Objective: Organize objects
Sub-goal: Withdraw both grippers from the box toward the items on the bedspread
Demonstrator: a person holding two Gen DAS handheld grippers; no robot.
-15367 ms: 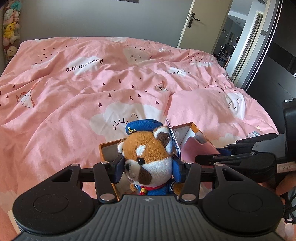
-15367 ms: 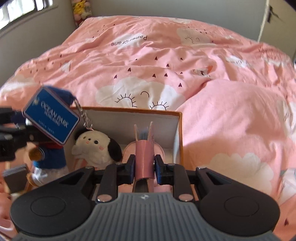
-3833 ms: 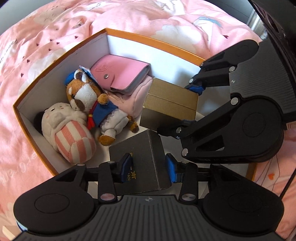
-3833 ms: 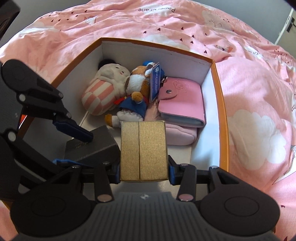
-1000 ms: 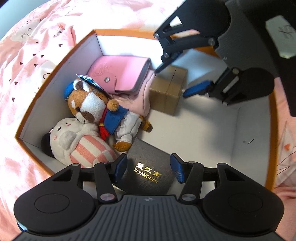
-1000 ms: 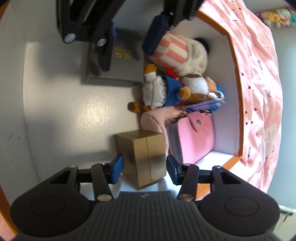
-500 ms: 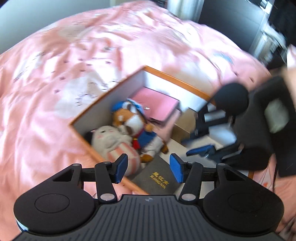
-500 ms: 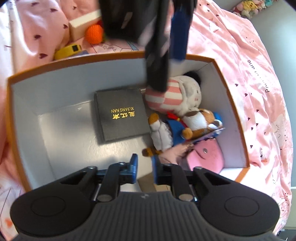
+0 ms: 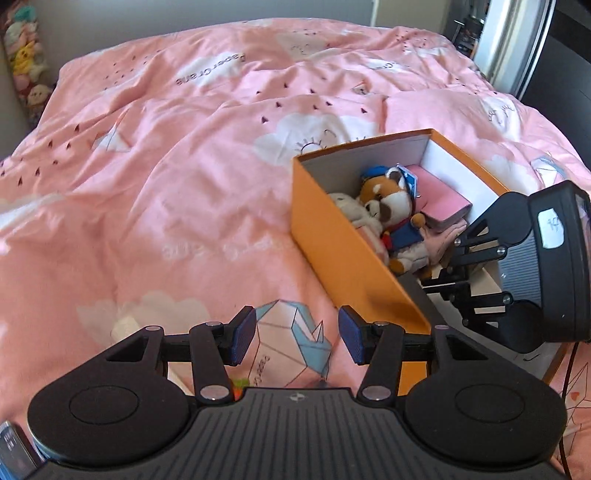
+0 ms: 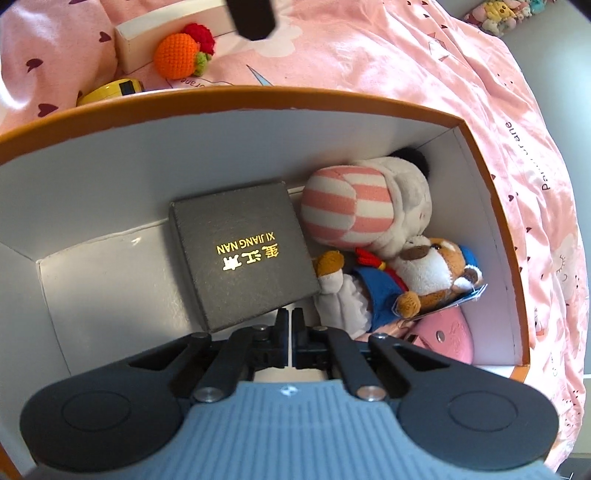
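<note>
Between picks: left gripper [image 9: 296, 340] wide and empty outside the orange box [image 9: 343, 254], right gripper [image 10: 290, 332] pinched empty above it, crochet fruit [image 10: 177, 55] beyond its rim probably next.

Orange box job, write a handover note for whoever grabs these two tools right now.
Left tool: open, empty, above the pink duvet outside the orange cardboard box.
Right tool: shut, holding nothing visible, inside the box over its white floor.
In the box: black square gift box with gold lettering, striped pink-and-white plush, brown plush in blue uniform, pink snap wallet.
Left on the duvet beyond the box wall: orange crocheted fruit, red crocheted piece, yellow round object, white rectangular box.
Suggested next: pick those up.
</note>
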